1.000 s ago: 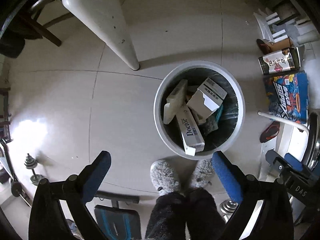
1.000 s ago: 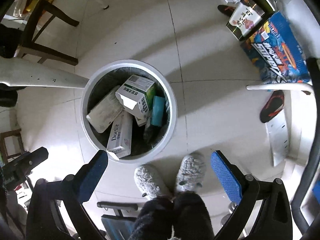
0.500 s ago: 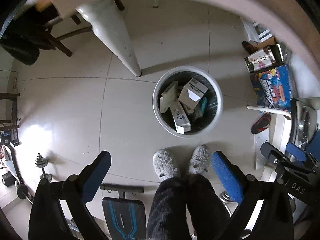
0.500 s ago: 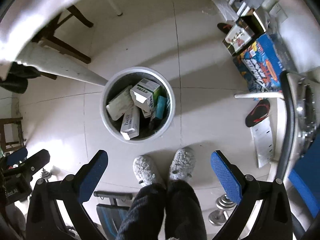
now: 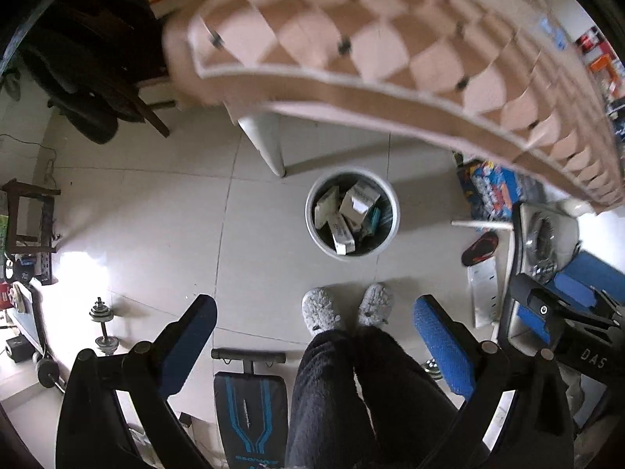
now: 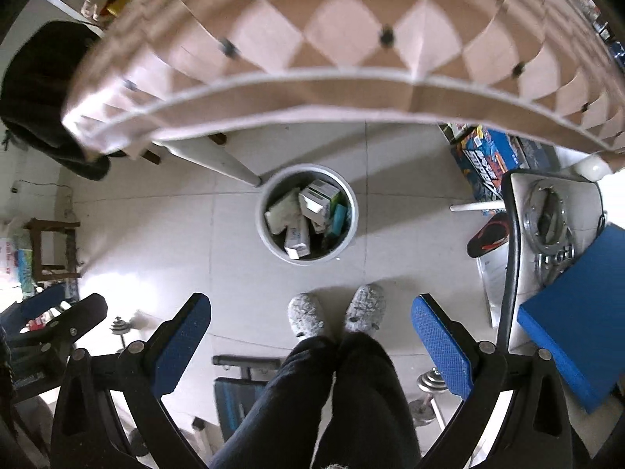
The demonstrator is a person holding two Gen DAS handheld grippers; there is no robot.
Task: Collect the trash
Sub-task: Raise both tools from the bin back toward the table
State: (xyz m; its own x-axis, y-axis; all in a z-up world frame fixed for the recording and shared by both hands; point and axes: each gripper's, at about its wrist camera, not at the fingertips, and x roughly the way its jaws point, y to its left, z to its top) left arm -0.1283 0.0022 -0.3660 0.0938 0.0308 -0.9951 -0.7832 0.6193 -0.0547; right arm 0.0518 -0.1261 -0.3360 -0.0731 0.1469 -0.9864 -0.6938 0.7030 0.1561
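A grey round trash bin (image 5: pixel 392 215) stands on the tiled floor below, holding several cardboard boxes (image 5: pixel 359 201); it also shows in the right wrist view (image 6: pixel 263 215) with the boxes (image 6: pixel 316 199) inside. My left gripper (image 5: pixel 314 332) is open and empty, high above the floor. My right gripper (image 6: pixel 310 330) is open and empty, also high up. Both look down past the near edge of a table with a brown and pink checked cloth (image 5: pixel 390 39), seen too in the right wrist view (image 6: pixel 351 31).
The person's grey slippers (image 5: pixel 343 308) stand just in front of the bin. A white table leg (image 5: pixel 265 144) stands left of it. A blue box (image 5: pixel 496 191), a red sandal (image 5: pixel 480 248), dumbbells (image 5: pixel 101 324) and a workout bench (image 5: pixel 246 402) lie on the floor.
Both grippers have risen well above the bin, which now looks much smaller. The checked table top has come into view at the top. Both stayed open and empty.
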